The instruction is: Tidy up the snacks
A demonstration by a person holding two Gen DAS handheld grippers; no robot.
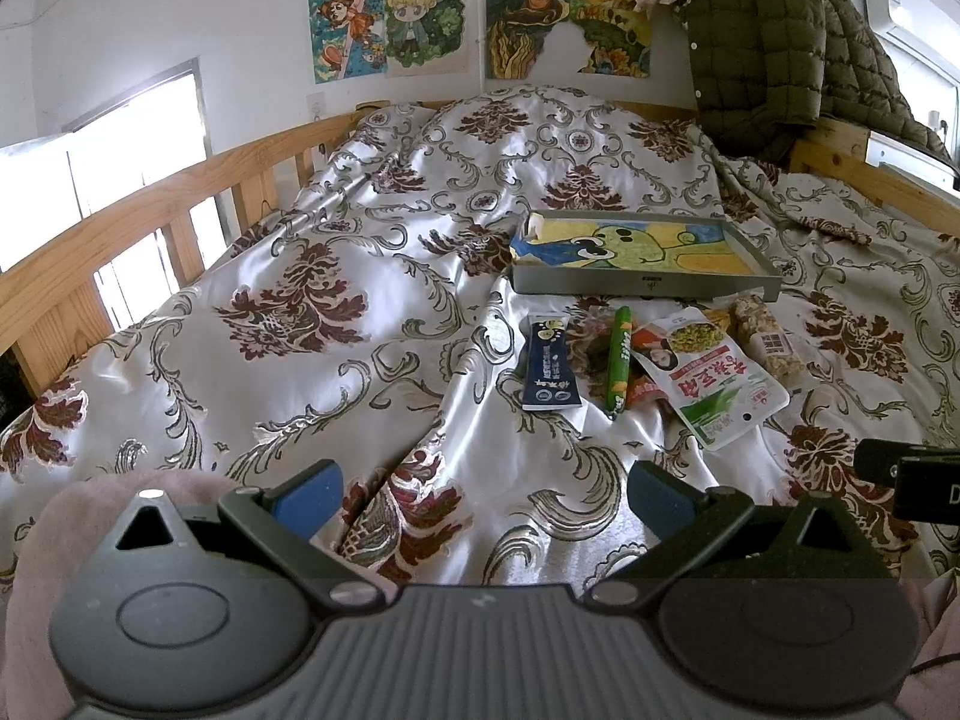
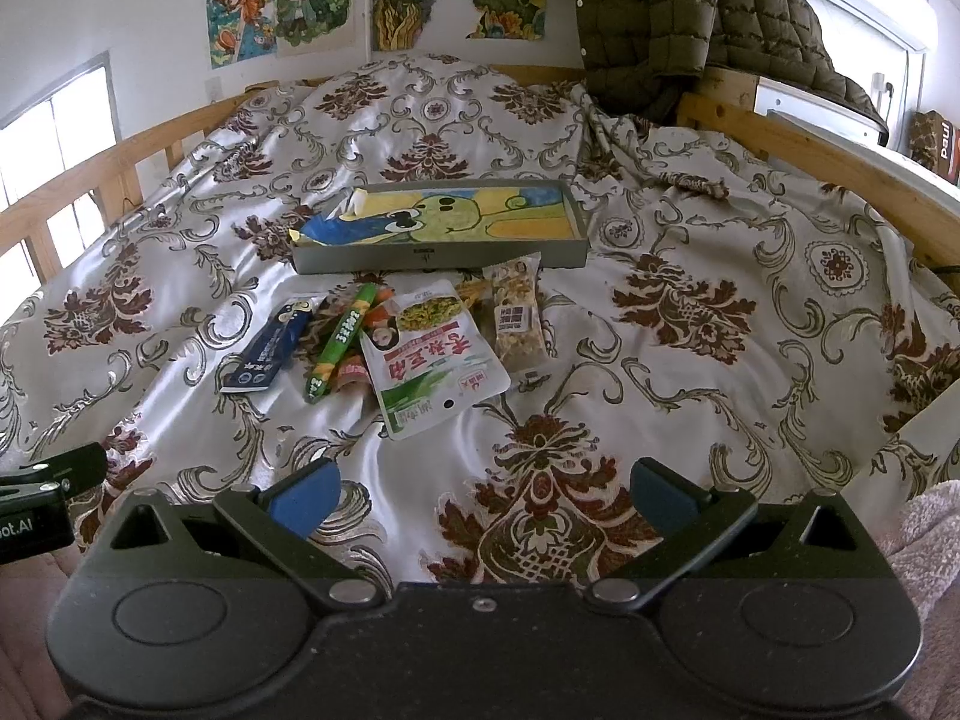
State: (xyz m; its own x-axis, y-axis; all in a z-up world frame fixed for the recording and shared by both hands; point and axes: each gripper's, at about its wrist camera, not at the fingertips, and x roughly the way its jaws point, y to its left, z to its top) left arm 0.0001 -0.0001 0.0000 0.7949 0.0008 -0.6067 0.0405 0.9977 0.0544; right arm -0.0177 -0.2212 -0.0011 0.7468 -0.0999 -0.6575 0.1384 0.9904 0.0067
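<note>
Several snacks lie on the patterned bedspread in front of a grey tray (image 1: pixel 645 287) (image 2: pixel 438 258) lined with a cartoon drawing. From left: a dark blue packet (image 1: pixel 549 369) (image 2: pixel 273 345), a green stick (image 1: pixel 620 360) (image 2: pixel 339 339), a white pouch with red lettering (image 1: pixel 714 375) (image 2: pixel 429 354), a clear nut bar (image 1: pixel 771 339) (image 2: pixel 519 318). More wrappers lie half hidden under the pouch. My left gripper (image 1: pixel 483 495) is open and empty, well short of the snacks. My right gripper (image 2: pixel 483 495) is open and empty, also short of them.
Wooden bed rails (image 1: pixel 150 210) (image 2: pixel 840 162) run along both sides. An olive quilted jacket (image 1: pixel 780 48) (image 2: pixel 678 18) hangs at the head of the bed. Drawings (image 2: pixel 288 0) hang on the wall. A pink fleece cloth (image 2: pixel 924 534) lies at the near right.
</note>
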